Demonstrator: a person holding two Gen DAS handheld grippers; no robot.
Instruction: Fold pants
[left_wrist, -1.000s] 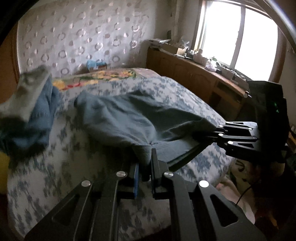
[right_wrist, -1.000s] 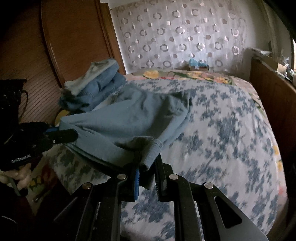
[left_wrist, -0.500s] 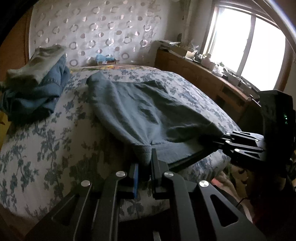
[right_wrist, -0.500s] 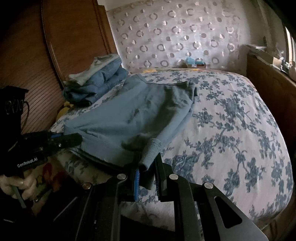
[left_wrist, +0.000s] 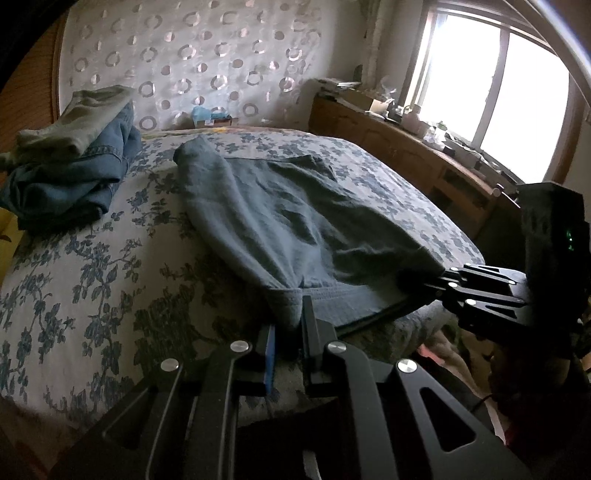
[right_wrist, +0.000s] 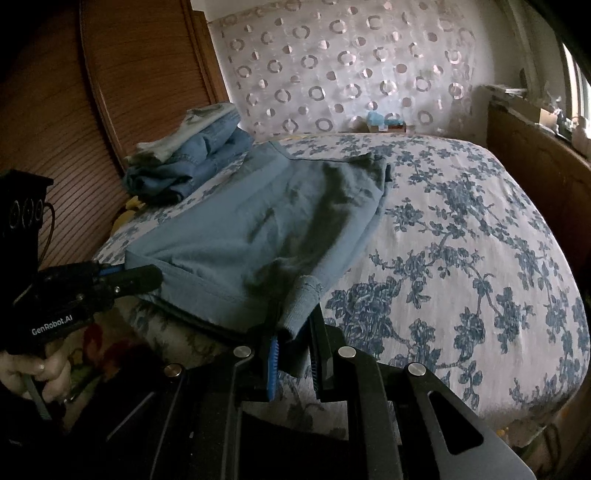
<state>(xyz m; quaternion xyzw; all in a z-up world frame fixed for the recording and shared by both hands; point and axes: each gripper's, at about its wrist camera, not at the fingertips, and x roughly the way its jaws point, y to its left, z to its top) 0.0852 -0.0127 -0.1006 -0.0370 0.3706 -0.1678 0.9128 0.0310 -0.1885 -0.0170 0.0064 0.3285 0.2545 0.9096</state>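
- Left wrist view: I am holding my left gripper (left_wrist: 287, 332) with its 2 fingers nearly closed, and they are pinching a bunched corner of the grey-blue pants (left_wrist: 295, 218) at the near edge of the bed (left_wrist: 92, 266).
- In the same view the pants are lying spread across the floral bedspread, running away from me toward the headboard wall (left_wrist: 207, 55), with the near hem hanging just past the mattress edge.
- My right gripper (left_wrist: 424, 282) is showing at the right side of this view, its fingers drawn together on the other near corner of the pants, so the hem is stretching between the 2 grippers.
- A pile of folded clothes (left_wrist: 70, 162), denim under a pale garment, is sitting on the far left of the bed, well apart from the pants.
- A wooden cabinet (left_wrist: 413, 162) with clutter on top is running under the bright window (left_wrist: 498, 77) on the right.
- Right wrist view: I am keeping my right gripper (right_wrist: 293, 347) almost shut, and a folded corner of the pants (right_wrist: 266, 229) is sticking up between its 2 fingers, beside the blue pad (right_wrist: 272, 363).
- My left gripper (right_wrist: 147, 277) is appearing at the left edge, clamping the opposite corner, and my left hand (right_wrist: 40, 373) is gripping its handle below.
- The pants are lying on the left half of the bed (right_wrist: 461, 240) here, near the folded clothes (right_wrist: 192, 155) by the wooden wall panel (right_wrist: 122, 85).
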